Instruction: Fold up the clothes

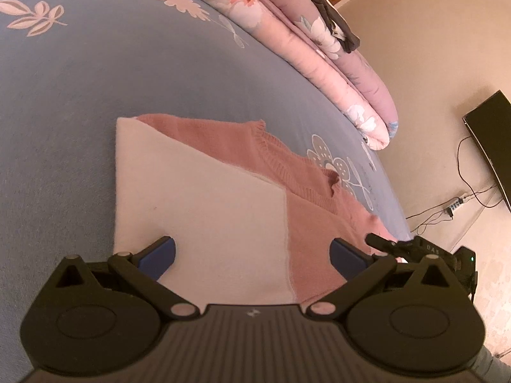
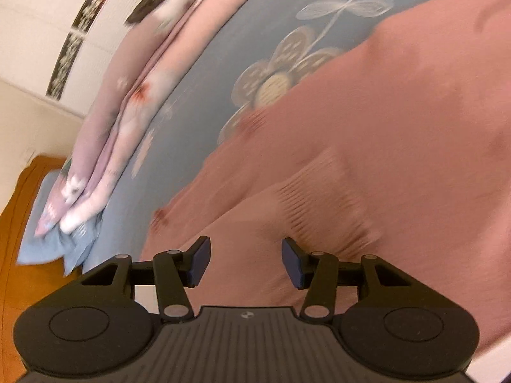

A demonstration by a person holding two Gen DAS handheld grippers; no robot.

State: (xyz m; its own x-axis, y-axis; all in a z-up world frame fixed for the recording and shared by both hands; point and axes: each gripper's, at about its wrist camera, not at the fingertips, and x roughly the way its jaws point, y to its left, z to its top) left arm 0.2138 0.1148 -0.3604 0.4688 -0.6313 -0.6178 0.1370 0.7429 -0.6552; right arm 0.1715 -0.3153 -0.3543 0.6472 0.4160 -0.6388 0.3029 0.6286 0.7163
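A pink and cream knit sweater (image 1: 223, 191) lies on the blue flowered bedsheet (image 1: 64, 95), its cream part folded over the pink body. My left gripper (image 1: 252, 255) hovers open just above the cream panel, nothing between its blue pads. At the sweater's right edge the other tool shows as a black shape (image 1: 415, 249). In the blurred right wrist view my right gripper (image 2: 246, 263) stands half open low over the pink knit (image 2: 367, 159), near a ribbed cuff (image 2: 319, 204). Nothing sits between its pads.
A folded pink floral quilt (image 1: 319, 48) lies along the far side of the bed, with a dark garment (image 1: 335, 22) on it. Off the bed's right edge are the floor, cables and a power strip (image 1: 453, 204) and a dark screen (image 1: 491, 146). A wooden headboard (image 2: 19, 223) stands left.
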